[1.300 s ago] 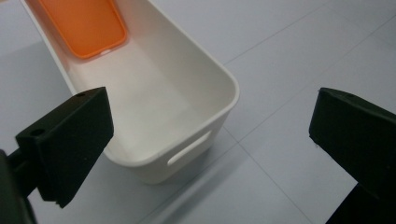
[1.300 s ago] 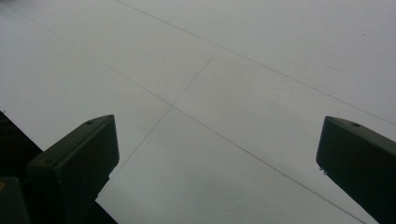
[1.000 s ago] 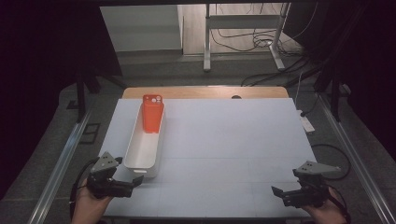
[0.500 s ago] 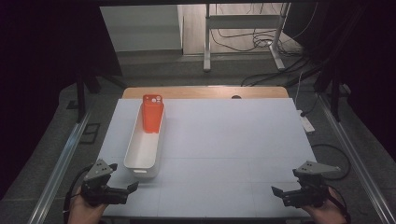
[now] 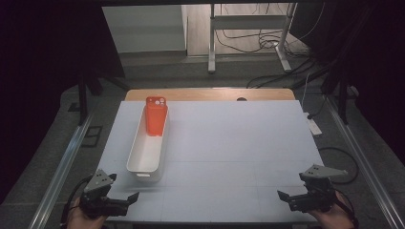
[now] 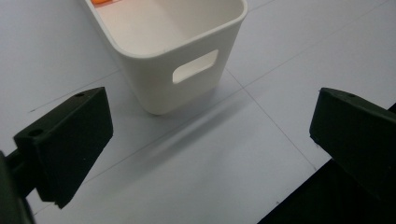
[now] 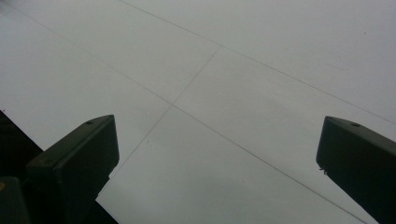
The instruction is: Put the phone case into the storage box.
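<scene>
A wide white table (image 5: 239,143) takes up most of the high view, with a strip of bare wood showing along its far edge and faint thin lines dividing its surface into large panels. Dark floor surrounds it, with metal rails running along both sides and a tangle of cables lying beyond the far end near the legs of a metal stand.

On the left half of the table stands a long, narrow white bin (image 5: 148,145), set lengthwise from near to far. An orange phone case (image 5: 156,116) stands upright inside its far end, leaning against the far wall, camera cut-out at the top. The rest of the bin looks bare.

The left gripper (image 5: 130,198) sits at the near left corner of the table, just short of the bin's near end and slightly to its left, not touching it. Its jaws are spread wide with nothing between them. In the left gripper view the bin's near wall (with an oblong handle slot) lies straight ahead between the two black jaws, and a sliver of orange shows at the top edge.

The right gripper (image 5: 284,196) rests at the near right corner, well apart from the bin, jaws likewise spread and empty over bare white table. Nothing lies between either gripper and the bin.
</scene>
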### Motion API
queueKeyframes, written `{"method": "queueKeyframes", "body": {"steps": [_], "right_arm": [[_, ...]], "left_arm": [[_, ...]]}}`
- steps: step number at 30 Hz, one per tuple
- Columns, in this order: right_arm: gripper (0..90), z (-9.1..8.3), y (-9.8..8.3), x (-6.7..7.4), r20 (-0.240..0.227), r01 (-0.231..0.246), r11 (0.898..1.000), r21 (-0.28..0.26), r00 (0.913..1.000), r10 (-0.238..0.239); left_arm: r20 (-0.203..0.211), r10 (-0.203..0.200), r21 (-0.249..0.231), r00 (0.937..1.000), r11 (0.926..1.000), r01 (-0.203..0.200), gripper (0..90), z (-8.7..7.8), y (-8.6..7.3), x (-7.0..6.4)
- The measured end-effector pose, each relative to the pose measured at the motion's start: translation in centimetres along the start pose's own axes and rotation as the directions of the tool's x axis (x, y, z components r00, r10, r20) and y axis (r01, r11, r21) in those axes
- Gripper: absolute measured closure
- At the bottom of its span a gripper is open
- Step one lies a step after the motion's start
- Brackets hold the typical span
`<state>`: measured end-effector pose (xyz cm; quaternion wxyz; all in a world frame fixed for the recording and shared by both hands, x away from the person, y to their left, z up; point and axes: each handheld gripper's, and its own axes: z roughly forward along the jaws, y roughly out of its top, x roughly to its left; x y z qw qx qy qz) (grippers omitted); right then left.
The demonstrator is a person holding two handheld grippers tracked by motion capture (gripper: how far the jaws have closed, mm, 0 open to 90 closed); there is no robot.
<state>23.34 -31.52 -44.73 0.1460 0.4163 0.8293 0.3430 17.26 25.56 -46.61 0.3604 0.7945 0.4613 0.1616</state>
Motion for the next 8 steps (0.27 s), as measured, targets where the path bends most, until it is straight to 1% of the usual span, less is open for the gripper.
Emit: {"method": "queueKeyframes", "body": {"steps": [3, 6, 8], "right_arm": [[0.0, -0.01, 0.01, 0.02, 0.0, 0.001, 1.0, 0.002, 1.0, -0.001], [0.0, 0.01, 0.01, 0.03, -0.001, 0.002, 1.0, 0.004, 1.0, -0.002], [0.0, 0.02, 0.01, 0.03, -0.001, 0.003, 1.0, 0.005, 1.0, -0.003]], "left_arm": [[-0.003, 0.004, 0.0, 1.0, 1.0, -0.004, 0.8, 0.01, -0.03, -0.05], [-0.015, 0.022, 0.01, 0.9996, 0.9997, -0.022, 0.7, 0.1, 0.0, -0.29], [-0.019, 0.026, 0.01, 0.9995, 0.9996, -0.026, 0.7, 0.12, 0.03, -0.36]]}}
